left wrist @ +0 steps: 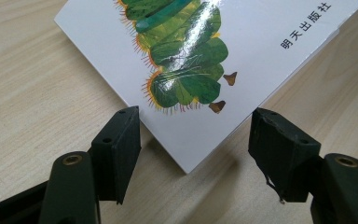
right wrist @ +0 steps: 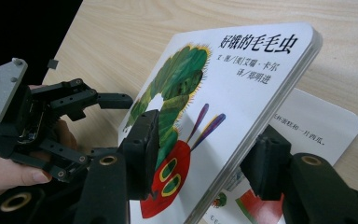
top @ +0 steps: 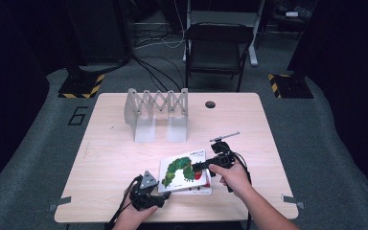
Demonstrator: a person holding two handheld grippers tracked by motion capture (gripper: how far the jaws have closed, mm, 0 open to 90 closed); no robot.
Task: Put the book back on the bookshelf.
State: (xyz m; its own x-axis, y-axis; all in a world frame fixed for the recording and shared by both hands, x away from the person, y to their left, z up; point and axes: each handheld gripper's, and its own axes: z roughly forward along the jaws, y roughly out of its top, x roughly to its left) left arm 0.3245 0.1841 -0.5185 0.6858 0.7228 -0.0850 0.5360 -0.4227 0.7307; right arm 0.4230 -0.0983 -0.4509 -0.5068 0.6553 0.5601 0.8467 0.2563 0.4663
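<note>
A white board book (top: 184,168) with a green caterpillar on its cover lies near the table's front edge. My right gripper (top: 199,165) is shut on its raised cover and pages (right wrist: 242,93): one jaw lies on the cover front, the other behind the page block. One page (right wrist: 317,121) stays flat on the table beneath. My left gripper (top: 160,194) is open at the book's near left corner (left wrist: 186,158), which pokes in between the jaws. Both fingertips (left wrist: 126,126) stand right at the book's edges; I cannot tell if they touch. The left gripper (right wrist: 121,126) also shows in the right gripper view.
A grey accordion-style rack (top: 156,108) stands upright at the back middle of the wooden table (top: 110,158). A round hole (top: 210,104) sits in the tabletop beyond it. A black folding chair (top: 218,43) stands behind the table.
</note>
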